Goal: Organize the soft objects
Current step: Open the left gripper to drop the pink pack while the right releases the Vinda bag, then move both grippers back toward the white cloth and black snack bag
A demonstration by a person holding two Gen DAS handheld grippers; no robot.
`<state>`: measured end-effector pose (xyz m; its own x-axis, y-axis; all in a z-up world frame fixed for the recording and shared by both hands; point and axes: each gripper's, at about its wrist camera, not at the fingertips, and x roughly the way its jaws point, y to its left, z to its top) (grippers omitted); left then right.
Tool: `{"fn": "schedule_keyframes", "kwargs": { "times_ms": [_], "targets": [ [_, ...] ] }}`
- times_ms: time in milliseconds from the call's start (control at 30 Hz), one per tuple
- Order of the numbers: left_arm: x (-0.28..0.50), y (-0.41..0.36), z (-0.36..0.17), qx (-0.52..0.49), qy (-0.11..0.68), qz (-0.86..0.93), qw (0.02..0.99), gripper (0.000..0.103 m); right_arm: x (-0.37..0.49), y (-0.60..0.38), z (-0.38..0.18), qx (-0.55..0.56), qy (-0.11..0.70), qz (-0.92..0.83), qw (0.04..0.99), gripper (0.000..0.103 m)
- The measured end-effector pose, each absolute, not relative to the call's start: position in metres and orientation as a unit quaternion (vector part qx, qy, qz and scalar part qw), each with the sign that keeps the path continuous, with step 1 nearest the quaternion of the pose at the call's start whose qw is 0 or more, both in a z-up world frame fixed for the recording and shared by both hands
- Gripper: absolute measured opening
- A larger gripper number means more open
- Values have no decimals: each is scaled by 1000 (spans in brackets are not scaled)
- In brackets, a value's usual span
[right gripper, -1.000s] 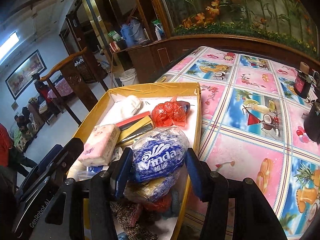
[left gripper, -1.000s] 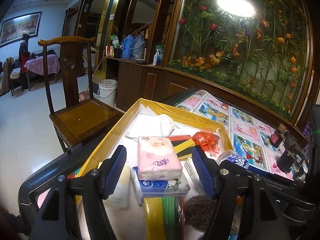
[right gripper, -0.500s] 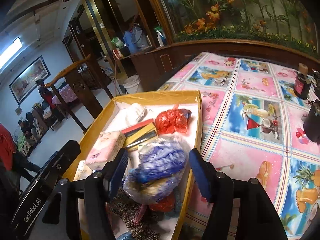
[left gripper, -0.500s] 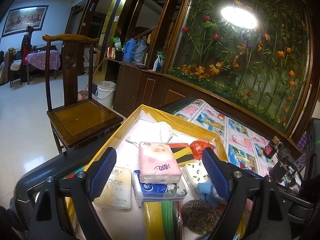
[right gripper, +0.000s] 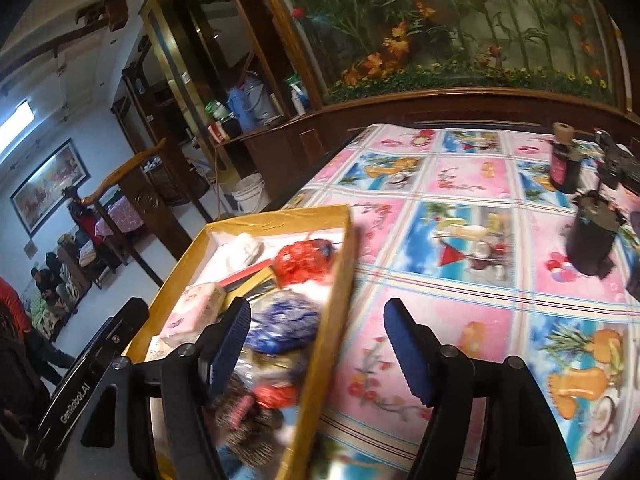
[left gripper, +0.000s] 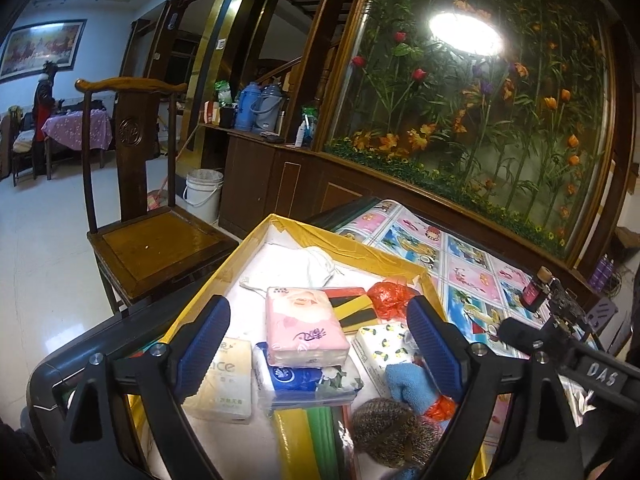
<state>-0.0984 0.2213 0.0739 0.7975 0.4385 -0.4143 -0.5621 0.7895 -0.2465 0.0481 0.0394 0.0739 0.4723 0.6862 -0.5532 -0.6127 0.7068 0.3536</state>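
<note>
With both claws standing wide and empty, the left gripper (left gripper: 318, 346) over the pink tissue pack (left gripper: 305, 326) stacked in the yellow box (left gripper: 352, 243), the right gripper (right gripper: 320, 354) over the box's right wall, a careless swing risked toppling that stack.

**Two wrist views, one shared box**

Your left wrist camera looks forward and slightly down between its blue fingers (left gripper: 204, 344), close over the yellow box (left gripper: 360, 246), facing the flower mural. Your right wrist camera sits just beside that box (right gripper: 276, 216), aimed down across the patterned tablecloth (right gripper: 472, 208). Both views share the box, tablecloth, wooden chair (left gripper: 156, 240) and mural.
</note>
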Motion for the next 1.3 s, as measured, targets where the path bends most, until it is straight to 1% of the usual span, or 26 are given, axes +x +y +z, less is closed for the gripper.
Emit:
{"fn": "schedule_keyframes", "kwargs": {
  "times_ms": [167,200,300,400,500,600,700,767,833,867,900,967,1033,1133,1167,1200,1300],
  "targets": [
    [-103,204,79,-154,145,248,945,90,66,-36,75,84,342,321,879,74],
    [-102,201,80,-147,144,245,948,91,70,-52,74,87,341,306,884,74],
    [-98,190,81,-128,148,225,954,92,81,-104,72,95,342,248,901,73],
    [-95,176,82,-114,151,197,962,92,95,-160,65,124,353,194,907,73],
    [-92,158,81,-128,158,154,967,93,105,-206,60,145,361,132,912,73],
    [-78,130,79,-124,182,104,970,93,114,-232,50,146,383,75,909,73],
    [-67,103,76,-115,204,55,971,93,123,-235,34,126,424,42,896,73],
    [-62,88,74,-103,213,40,971,93,122,-227,29,131,435,71,888,73],
    [-62,79,72,-84,213,36,973,93,116,-203,31,128,438,155,876,75],
    [-62,77,72,-81,212,34,973,93,113,-189,34,139,439,236,856,75],
    [-62,75,71,-80,214,31,973,93,109,-180,39,155,432,303,835,74],
    [-60,73,69,-80,221,32,971,93,101,-179,57,159,394,338,840,74],
    [-58,75,67,-86,227,33,969,93,104,-189,70,130,364,284,877,73],
    [-58,79,66,-94,230,38,968,93,118,-202,81,4,311,131,941,73],
    [-58,80,66,-97,231,37,967,93,122,-204,80,-28,303,116,946,77],
    [-58,80,66,-98,231,38,967,93,130,-203,74,-69,311,112,941,82],
    [-58,80,65,-97,233,38,967,93,141,-198,57,-151,327,108,927,82]
  ]
}}
